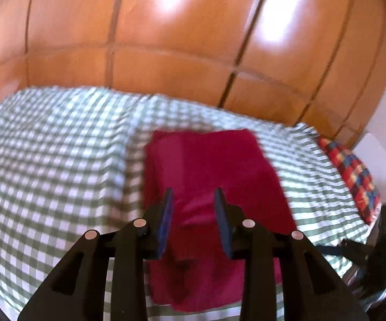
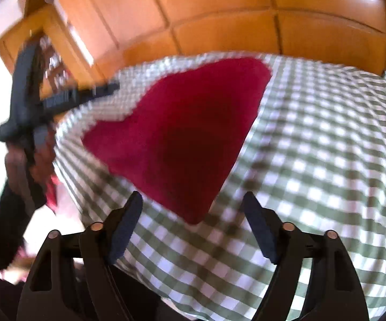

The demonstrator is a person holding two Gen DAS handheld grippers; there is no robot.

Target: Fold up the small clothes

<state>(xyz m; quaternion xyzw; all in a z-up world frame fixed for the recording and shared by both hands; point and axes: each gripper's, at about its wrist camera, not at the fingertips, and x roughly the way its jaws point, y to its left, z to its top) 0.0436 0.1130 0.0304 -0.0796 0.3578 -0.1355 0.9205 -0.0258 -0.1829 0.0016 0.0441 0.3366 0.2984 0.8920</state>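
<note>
Lying beneath left claw (image 1: 194, 208): red cloth (image 1: 209, 165), unheld.

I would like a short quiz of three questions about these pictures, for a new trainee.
1. True or false: the red cloth lies on a checked bedcover.
2. What stands behind the bed? A) a wooden wardrobe B) a window C) a bookshelf
3. Fill in: the right claw holds ____.

Key: 1 true. 2 A. 3 nothing; its fingers stand open beside the cloth's near corner. The left claw is also open, above the cloth.
</note>
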